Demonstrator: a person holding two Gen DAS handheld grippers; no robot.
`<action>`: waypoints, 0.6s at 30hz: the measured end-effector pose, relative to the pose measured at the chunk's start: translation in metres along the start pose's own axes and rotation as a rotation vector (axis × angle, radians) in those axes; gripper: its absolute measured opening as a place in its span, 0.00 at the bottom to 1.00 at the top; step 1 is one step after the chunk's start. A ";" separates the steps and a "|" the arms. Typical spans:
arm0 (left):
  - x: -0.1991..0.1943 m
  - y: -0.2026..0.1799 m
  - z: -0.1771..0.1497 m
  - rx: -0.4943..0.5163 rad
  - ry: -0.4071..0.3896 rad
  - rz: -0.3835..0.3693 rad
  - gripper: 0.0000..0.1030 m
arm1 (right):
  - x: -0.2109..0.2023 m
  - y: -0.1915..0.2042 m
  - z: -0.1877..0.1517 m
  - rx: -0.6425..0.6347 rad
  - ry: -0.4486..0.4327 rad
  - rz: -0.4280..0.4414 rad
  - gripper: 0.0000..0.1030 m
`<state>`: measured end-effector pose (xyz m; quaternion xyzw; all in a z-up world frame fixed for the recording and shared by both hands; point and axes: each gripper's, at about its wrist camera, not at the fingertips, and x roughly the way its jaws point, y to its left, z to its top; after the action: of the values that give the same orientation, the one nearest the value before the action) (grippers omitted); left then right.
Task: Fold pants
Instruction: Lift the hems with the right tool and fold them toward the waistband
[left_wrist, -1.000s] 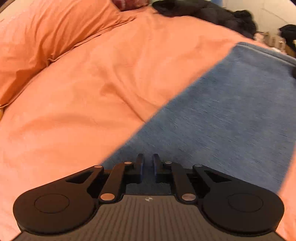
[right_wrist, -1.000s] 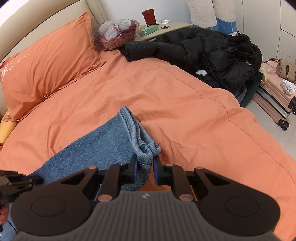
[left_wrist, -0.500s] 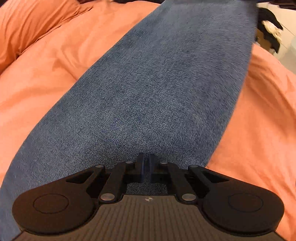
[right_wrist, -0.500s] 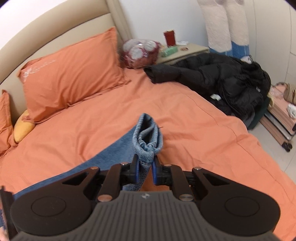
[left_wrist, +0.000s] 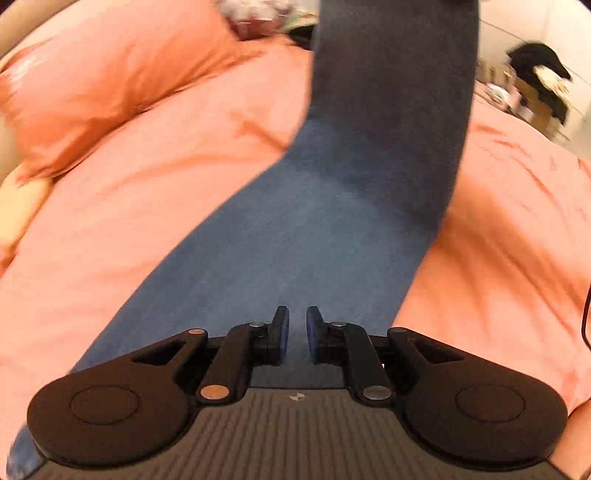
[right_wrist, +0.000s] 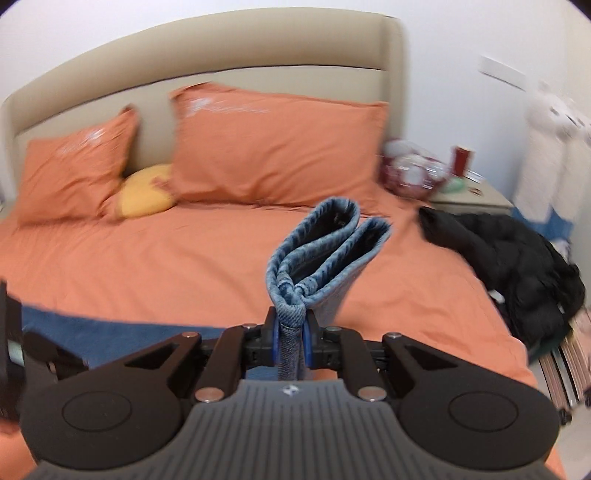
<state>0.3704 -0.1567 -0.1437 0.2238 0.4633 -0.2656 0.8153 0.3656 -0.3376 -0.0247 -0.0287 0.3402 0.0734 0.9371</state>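
The right gripper pinches the jeans hems. The left gripper grips denim, a narrow gap between its fingers, above the bed.

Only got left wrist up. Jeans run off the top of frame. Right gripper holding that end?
Observer: Yes. The right gripper is shut on the jeans at the hems, both leg openings stacked above its fingers.
Operator: Lifted, or on the bed?
Observer: Lifted. The hem end stands clear above the orange duvet.
Operator: Anything near on that side?
Observer: A black jacket lies on the bed's right edge, apart from the jeans.
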 end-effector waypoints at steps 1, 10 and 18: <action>-0.008 0.007 -0.010 -0.021 -0.004 0.009 0.15 | 0.000 0.017 -0.002 -0.030 0.007 0.013 0.08; -0.041 0.062 -0.076 -0.145 0.013 0.070 0.15 | 0.044 0.156 -0.048 -0.215 0.110 0.152 0.08; -0.045 0.094 -0.129 -0.219 0.028 0.050 0.15 | 0.115 0.238 -0.127 -0.316 0.309 0.206 0.06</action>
<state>0.3288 0.0037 -0.1539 0.1487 0.4953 -0.1895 0.8347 0.3351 -0.1025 -0.1964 -0.1510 0.4647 0.2154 0.8455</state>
